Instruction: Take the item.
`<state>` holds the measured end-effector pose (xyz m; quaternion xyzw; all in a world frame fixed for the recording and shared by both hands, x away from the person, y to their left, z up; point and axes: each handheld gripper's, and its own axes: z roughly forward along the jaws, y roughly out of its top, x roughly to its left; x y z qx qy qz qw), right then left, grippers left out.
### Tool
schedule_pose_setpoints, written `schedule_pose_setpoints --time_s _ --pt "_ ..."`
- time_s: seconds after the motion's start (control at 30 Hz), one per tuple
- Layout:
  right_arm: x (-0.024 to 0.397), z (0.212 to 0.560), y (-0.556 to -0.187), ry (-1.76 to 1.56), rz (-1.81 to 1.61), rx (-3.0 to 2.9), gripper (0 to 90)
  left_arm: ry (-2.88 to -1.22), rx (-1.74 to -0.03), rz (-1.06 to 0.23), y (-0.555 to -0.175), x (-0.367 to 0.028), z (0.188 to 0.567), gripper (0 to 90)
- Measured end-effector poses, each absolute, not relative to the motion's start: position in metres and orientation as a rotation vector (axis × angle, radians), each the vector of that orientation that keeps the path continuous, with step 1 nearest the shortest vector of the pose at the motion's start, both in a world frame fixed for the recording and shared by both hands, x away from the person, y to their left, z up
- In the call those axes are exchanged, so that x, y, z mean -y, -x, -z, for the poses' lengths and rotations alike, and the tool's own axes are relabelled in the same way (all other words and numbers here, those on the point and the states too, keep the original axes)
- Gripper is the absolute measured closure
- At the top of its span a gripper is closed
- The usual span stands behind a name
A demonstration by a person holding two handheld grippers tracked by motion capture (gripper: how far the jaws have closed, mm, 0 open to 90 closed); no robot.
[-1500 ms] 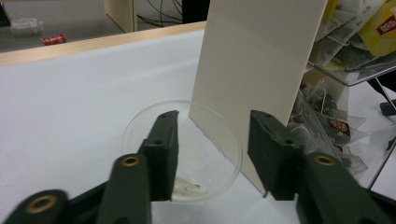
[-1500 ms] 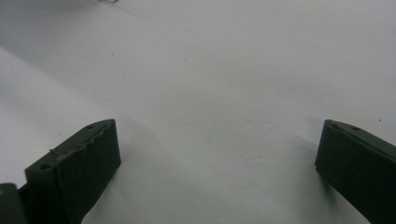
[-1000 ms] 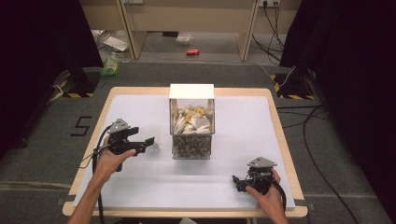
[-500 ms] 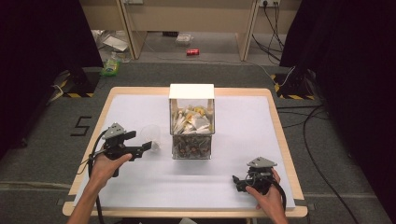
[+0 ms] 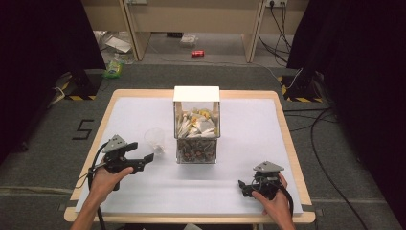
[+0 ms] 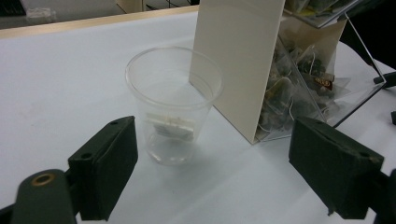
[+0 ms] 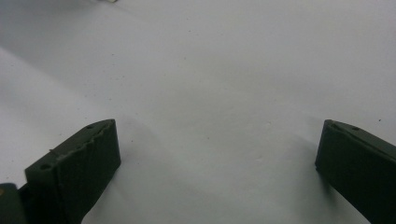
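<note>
A clear plastic cup (image 5: 154, 139) stands upright on the white table cover, just left of a clear dispenser box (image 5: 197, 127) with a white lid and several tea bags inside. In the left gripper view the cup (image 6: 173, 102) holds a small tea bag (image 6: 170, 125) and touches the dispenser's (image 6: 243, 60) beige side panel. My left gripper (image 5: 149, 157) is open, a little short of the cup and pointed at it, with nothing between its jaws (image 6: 212, 172). My right gripper (image 5: 243, 186) rests open near the front right edge, over bare cover (image 7: 215, 163).
The table's wooden rim (image 5: 191, 218) runs just behind both hands. The white cover (image 5: 249, 124) is bare to the right of the dispenser. Beyond the table, on the floor, lie a red can (image 5: 197, 53), a green bottle (image 5: 114, 67) and cables (image 5: 325, 143).
My left gripper has drawn back from the cup toward the front edge, leaving the cup standing beside the dispenser. The right gripper has not moved.
</note>
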<state>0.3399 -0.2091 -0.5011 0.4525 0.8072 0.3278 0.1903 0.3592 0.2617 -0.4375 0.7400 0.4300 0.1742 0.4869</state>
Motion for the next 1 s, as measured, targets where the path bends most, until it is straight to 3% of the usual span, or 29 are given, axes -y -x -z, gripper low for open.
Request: schedule_pose_setpoints --time_s 1.0 --pt "0.209 0.501 -0.339 -1.280 -0.922 -2.267 0.5 -1.890 -1.011 -0.448 -0.336 -0.253 0.471 15.0"
